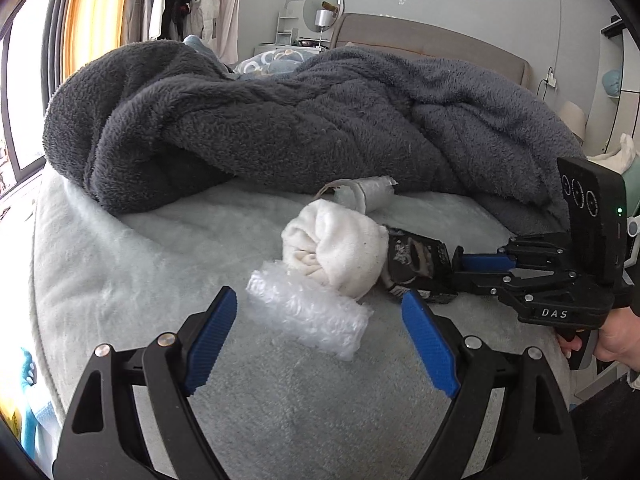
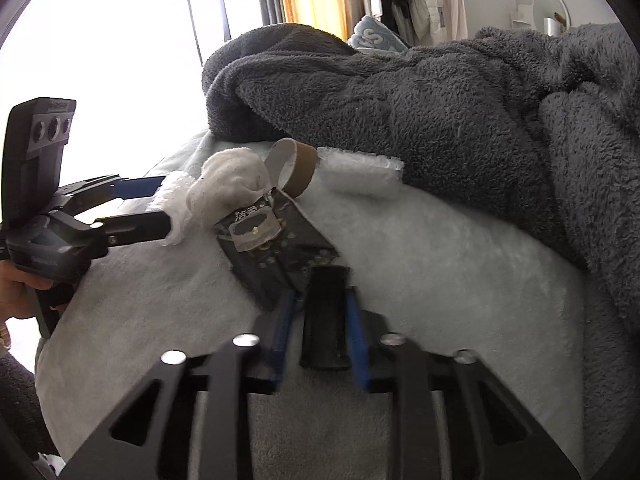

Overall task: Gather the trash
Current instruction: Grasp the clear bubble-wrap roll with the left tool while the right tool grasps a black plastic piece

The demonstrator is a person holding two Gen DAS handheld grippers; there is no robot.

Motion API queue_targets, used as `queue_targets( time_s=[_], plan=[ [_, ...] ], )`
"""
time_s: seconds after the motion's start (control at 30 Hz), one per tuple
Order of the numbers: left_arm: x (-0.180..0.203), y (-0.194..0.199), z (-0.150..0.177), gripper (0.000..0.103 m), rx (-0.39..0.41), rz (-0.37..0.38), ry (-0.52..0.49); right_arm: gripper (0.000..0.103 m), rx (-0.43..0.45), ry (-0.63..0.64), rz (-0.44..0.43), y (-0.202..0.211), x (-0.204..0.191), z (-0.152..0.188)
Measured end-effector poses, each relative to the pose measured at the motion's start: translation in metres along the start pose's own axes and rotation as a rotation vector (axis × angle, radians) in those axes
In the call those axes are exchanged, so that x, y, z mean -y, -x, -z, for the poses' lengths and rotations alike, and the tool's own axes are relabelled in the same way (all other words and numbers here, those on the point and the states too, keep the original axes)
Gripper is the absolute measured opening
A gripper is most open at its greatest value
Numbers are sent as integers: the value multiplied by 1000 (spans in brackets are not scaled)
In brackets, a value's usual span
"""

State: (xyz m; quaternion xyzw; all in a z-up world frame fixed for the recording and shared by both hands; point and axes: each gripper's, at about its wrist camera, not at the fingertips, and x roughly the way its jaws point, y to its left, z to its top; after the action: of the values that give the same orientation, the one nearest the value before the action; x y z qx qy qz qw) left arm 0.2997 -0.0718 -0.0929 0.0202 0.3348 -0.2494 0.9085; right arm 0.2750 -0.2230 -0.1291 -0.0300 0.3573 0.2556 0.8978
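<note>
Trash lies on a pale blue bed sheet [image 1: 120,280]. A bubble wrap piece [image 1: 308,312] lies just ahead of my open left gripper [image 1: 316,308], between its fingers. Behind it sits a rolled white cloth [image 1: 336,252], then a black wrapper [image 1: 416,264] and a cardboard roll [image 1: 360,196]. My right gripper [image 1: 460,264] comes in from the right, shut on the black wrapper [image 2: 276,240]. In the right wrist view the right gripper [image 2: 320,300] holds the wrapper's near end; the cloth [image 2: 228,188], roll [image 2: 296,168] and a second bubble wrap piece [image 2: 360,176] lie beyond, with the left gripper [image 2: 156,204] at the left.
A heaped dark grey fleece blanket [image 1: 280,120] covers the bed behind the trash. A headboard [image 1: 420,36], a round mirror and hanging clothes [image 1: 192,0] stand at the back. A bright window [image 2: 100,40] is on the left. The bed edge drops at the left.
</note>
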Motion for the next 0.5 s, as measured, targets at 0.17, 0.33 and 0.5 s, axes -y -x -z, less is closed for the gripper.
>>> queue_targets(
  time_s=[0.17,0.33,0.5],
  plan=[
    [4,-7,-2,85,-5,-4,1,20,5,0,-12,5,0,0],
    [5,-14,-4,78,-20,-5,9,20,16,-14,-21,12,3,0],
    [3,-19,-4,67,-43,-18,22,20,26,-26,-22,17,5,-4]
  ],
)
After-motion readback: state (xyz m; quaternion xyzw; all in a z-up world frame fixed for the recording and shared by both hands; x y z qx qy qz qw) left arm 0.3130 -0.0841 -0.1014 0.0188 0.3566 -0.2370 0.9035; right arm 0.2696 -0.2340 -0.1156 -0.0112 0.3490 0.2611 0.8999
